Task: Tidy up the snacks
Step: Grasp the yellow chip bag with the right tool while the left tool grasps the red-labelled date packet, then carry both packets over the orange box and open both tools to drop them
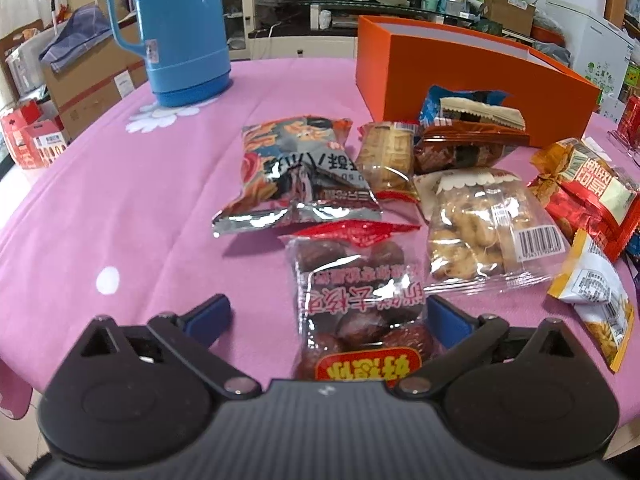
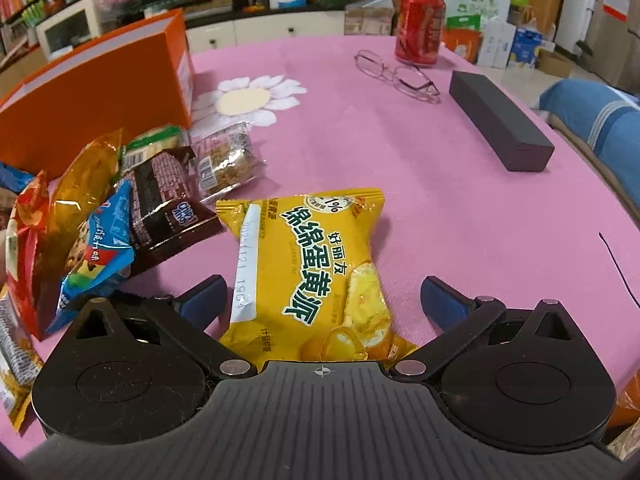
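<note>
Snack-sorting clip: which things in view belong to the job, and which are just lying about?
Job: orange box; dates packet between the open left gripper; yellow egg-pie packet between the open right gripper; silver chips bag; clear cookie bag.

Lying about: blue thermos; red can; glasses; black case.

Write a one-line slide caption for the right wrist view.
Open right gripper straddles a yellow egg-yolk pie packet on the pink tablecloth, snack pile and orange box to its left.
</note>
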